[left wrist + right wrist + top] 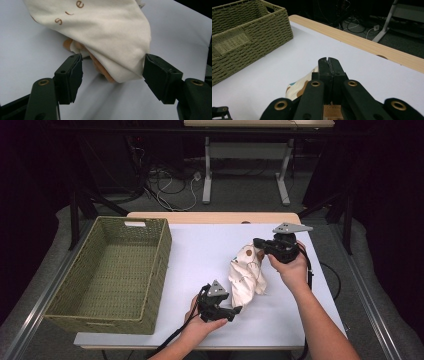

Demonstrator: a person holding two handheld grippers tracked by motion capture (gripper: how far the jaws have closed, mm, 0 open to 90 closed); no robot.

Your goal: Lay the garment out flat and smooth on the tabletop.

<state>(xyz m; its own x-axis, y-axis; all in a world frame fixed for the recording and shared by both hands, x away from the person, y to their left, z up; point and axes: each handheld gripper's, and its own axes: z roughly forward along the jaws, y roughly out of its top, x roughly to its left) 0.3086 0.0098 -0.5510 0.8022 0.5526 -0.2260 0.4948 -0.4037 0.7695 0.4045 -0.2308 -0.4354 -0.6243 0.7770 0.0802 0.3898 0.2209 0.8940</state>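
Cream garment (246, 277) hangs bunched above white table (200, 255); right gripper (260, 243) jaws clamped on its top edge; left gripper (113, 72) jaws apart, straddling its lower corner, right pad touching.

The cloth's (100, 32) top ran off the left gripper view's upper edge, cutting its lettering short. In the right gripper view the shut jaws hid most of it, and the basket (249, 35) was cropped at the left.

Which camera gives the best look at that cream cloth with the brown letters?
The high view: the whole cloth shows. The left gripper view shows only its lower end and letters, close up; the right gripper view shows a patch beside the jaws.
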